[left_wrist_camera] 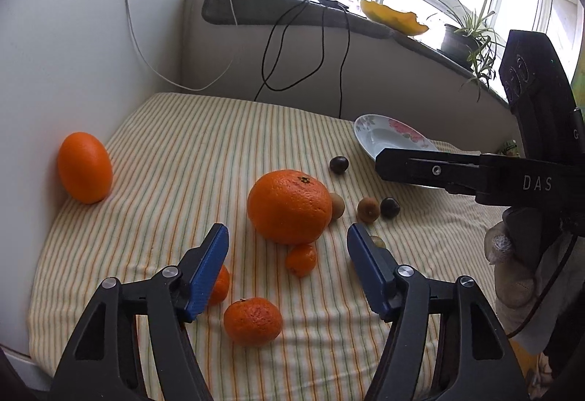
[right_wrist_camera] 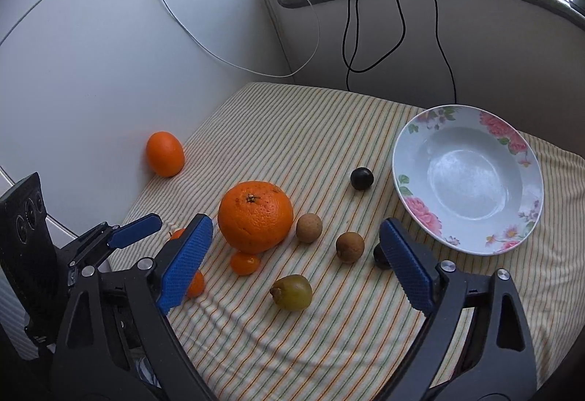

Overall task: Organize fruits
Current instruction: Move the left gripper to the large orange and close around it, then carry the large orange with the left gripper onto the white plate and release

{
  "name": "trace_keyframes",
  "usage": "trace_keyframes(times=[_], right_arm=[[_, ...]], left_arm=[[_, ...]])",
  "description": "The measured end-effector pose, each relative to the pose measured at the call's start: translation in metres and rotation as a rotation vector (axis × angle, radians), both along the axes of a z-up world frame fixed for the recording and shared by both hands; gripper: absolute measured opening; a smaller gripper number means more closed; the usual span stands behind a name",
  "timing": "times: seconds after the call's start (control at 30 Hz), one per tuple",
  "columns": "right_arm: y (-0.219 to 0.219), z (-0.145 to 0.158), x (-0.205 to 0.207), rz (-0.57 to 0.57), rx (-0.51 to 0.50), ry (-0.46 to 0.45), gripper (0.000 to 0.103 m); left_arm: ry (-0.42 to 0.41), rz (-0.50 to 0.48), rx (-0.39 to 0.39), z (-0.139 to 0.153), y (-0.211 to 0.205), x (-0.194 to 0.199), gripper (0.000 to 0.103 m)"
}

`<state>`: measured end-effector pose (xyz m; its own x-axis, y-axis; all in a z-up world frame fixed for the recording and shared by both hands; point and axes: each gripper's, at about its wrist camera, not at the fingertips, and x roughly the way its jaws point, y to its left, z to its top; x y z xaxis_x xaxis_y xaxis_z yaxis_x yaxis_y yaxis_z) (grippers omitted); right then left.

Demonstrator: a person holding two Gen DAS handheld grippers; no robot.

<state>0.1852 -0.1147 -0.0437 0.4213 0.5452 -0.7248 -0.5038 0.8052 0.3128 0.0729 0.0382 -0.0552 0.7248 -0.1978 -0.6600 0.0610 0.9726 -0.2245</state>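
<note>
Both grippers, left (left_wrist_camera: 287,238) and right (right_wrist_camera: 296,240), hang with jaws apart and empty over the striped cloth (right_wrist_camera: 310,130). Its far half lies bare; plate (right_wrist_camera: 468,177) near the right edge, big orange (right_wrist_camera: 255,214) central, small fruits around it.

Half hidden behind blue pads: one small mandarin (left_wrist_camera: 220,285), one dark fruit (right_wrist_camera: 380,256). Plate (left_wrist_camera: 369,135) partly covered by black gripper (left_wrist_camera: 431,170).

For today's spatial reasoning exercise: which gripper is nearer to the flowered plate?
Right. The right gripper hovers open just beside the flowered plate; the left gripper is open farther off, over the tangerines beyond the large orange.
</note>
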Motion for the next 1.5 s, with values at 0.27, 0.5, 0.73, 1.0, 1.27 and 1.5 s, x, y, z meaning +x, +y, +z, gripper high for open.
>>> trace_keyframes(times=[0.27,0.5,0.73,1.0,1.27,1.5], right_arm=[[0.028,-0.031,0.034,0.051,0.025,0.178,0.076],[0.039,-0.045,0.047,0.080,0.039,0.248,0.073],[0.050,-0.051,0.056,0.108,0.030,0.275,0.068],[0.057,-0.055,0.055,0.143,0.039,0.303,0.068],[0.058,-0.055,0.055,0.136,0.037,0.310,0.067],[0.057,-0.054,0.054,0.123,0.045,0.307,0.066]], left_arm=[[0.042,-0.024,-0.060,-0.008,0.000,0.018,0.059],[0.069,-0.023,-0.088,-0.014,0.003,0.029,0.059],[0.091,-0.020,-0.095,-0.020,0.004,0.037,0.059],[0.126,-0.005,-0.113,-0.030,0.009,0.045,0.059],[0.131,-0.006,-0.112,-0.034,0.008,0.052,0.059],[0.119,-0.001,-0.096,-0.031,0.003,0.052,0.059]])
